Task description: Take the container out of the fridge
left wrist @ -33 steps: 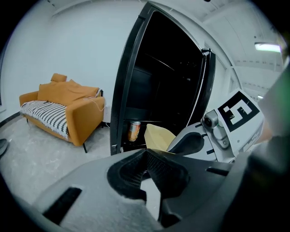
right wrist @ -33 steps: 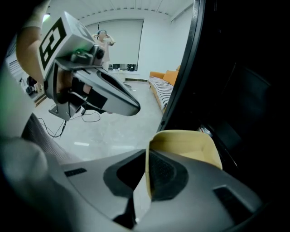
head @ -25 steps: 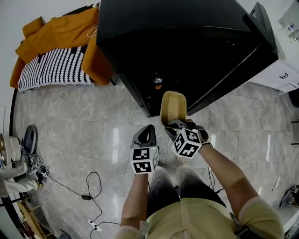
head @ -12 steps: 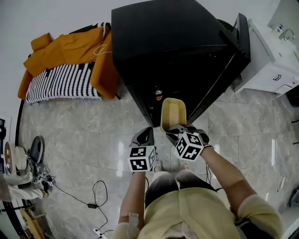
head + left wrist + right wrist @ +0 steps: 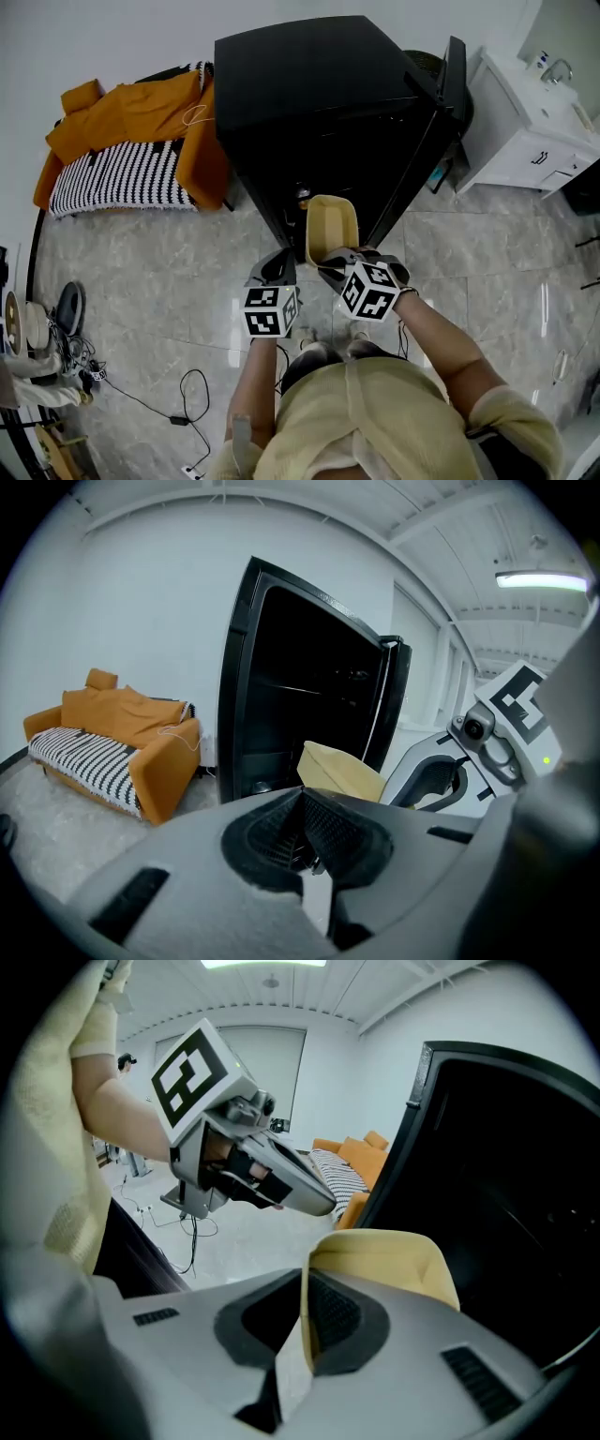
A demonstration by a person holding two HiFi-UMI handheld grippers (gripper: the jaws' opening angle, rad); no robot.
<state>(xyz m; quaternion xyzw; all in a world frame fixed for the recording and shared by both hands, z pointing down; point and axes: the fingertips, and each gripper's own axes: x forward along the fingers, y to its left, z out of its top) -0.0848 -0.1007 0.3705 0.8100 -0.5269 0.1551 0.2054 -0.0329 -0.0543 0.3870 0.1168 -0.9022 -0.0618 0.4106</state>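
At the left sits an orange fabric sofa with a black-and-white striped throw, well apart from the work. My left gripper hangs just beside the load, its jaws together with nothing between them. Next comes the pale yellow, open-topped plastic container. It is outside the tall black fridge, in the air before the dark open front and above the grey tiled floor. My right gripper is clamped on its near wall, one thin side pinched between the pads. The fridge door stands open at the right. I judge the taking-out all but done. Next I need somewhere to set it down, and a firm, level hold, since one wall bears everything.
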